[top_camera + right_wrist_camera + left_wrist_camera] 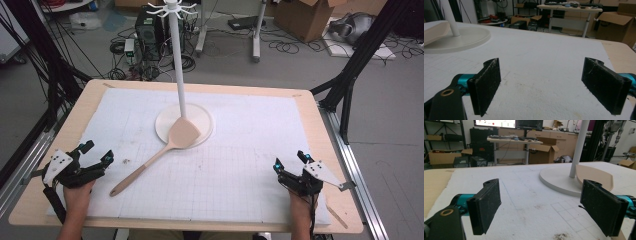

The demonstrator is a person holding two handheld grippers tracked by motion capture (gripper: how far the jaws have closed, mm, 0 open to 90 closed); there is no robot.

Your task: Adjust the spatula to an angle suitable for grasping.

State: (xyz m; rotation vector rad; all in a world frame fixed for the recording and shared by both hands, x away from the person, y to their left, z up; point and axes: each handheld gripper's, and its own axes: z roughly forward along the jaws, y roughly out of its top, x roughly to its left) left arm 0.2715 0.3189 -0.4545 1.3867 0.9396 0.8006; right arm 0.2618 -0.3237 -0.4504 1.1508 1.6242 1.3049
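Both grippers, left gripper (96,153) lower left, right gripper (290,160) lower right, gape wide and empty; spatula (160,154) center, blade on stand base (163,129)

The stand's pole (579,147) runs off the top edge in the left gripper view. There the spatula (596,178) is half hidden behind a jaw, its handle unseen. In the right gripper view the spatula (434,30) is cut by the left edge.

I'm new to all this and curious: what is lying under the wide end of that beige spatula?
The spatula rests its blade on the round white base of the rack pole; its handle lies on the white mat. The part of the base beneath the blade is covered.
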